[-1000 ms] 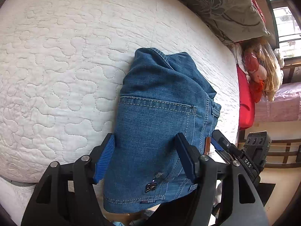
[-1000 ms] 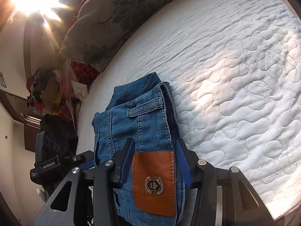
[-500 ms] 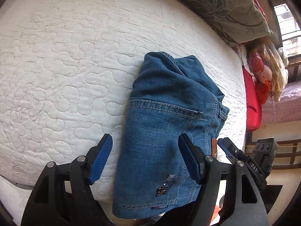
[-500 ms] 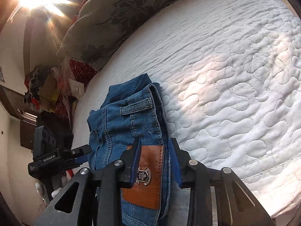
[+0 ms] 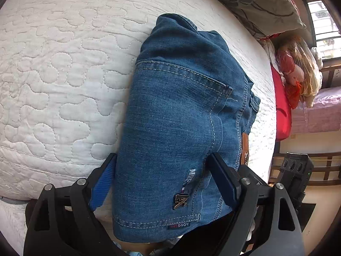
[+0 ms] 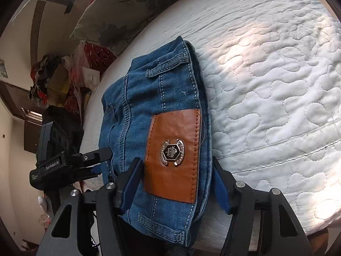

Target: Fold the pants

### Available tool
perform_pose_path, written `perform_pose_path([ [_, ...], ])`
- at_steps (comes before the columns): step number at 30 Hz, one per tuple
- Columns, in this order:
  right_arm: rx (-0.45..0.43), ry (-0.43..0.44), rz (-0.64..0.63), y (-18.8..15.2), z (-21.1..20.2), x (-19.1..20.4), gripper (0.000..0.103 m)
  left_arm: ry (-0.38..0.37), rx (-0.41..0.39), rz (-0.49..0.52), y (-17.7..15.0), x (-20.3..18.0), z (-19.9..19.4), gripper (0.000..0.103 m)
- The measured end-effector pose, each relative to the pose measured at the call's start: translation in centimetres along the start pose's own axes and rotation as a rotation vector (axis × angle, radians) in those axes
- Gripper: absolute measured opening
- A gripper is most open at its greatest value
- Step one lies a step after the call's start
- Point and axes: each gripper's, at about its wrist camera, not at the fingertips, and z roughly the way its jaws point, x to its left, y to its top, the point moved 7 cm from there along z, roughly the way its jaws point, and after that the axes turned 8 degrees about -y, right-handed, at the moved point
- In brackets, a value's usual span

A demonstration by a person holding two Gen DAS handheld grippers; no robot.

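Note:
Folded blue jeans (image 5: 179, 115) lie on the white quilted bed (image 5: 55, 81), their near end hanging over the mattress edge. My left gripper (image 5: 162, 181) straddles that near end by the back pocket. Its jaws are opening, with the blue pads (image 5: 102, 183) at the denim's sides and not squeezing it. In the right wrist view the jeans (image 6: 162, 98) show their waistband and a brown leather patch (image 6: 174, 153). My right gripper (image 6: 175, 185) straddles the patch, jaws opening, and the cloth lies flat between them. Each gripper shows in the other's view.
A grey floral pillow (image 5: 251, 0) lies at the head of the bed. Beyond the bed's far side are a red cushion (image 5: 281, 108), a bagged doll (image 5: 294, 74) and a pink-covered bed (image 5: 319, 111). Clutter (image 6: 57, 79) is piled by the wall.
The right jaws, pinching the leather patch half a second ago, have spread and the patch lies flat. The left jaws have widened. Both grippers have moved closer in over the jeans.

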Motion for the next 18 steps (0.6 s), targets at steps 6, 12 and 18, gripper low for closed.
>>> perform_pose_path([
  [6, -0.015, 0.029, -0.002, -0.3, 0.7, 0.8, 0.088, 0.022, -0.005, -0.001, 0.4, -0.2, 0.6, 0.094],
  [12, 0.006, -0.003, -0.032, -0.5, 1.0, 1.5, 0.101, 0.014, 0.001, -0.005, 0.4, 0.0, 0.7, 0.095],
  [18, 0.007, 0.026, 0.056, -0.3, 1.4, 1.5, 0.103, -0.002, 0.006, -0.01, 0.5, 0.2, 0.7, 0.095],
])
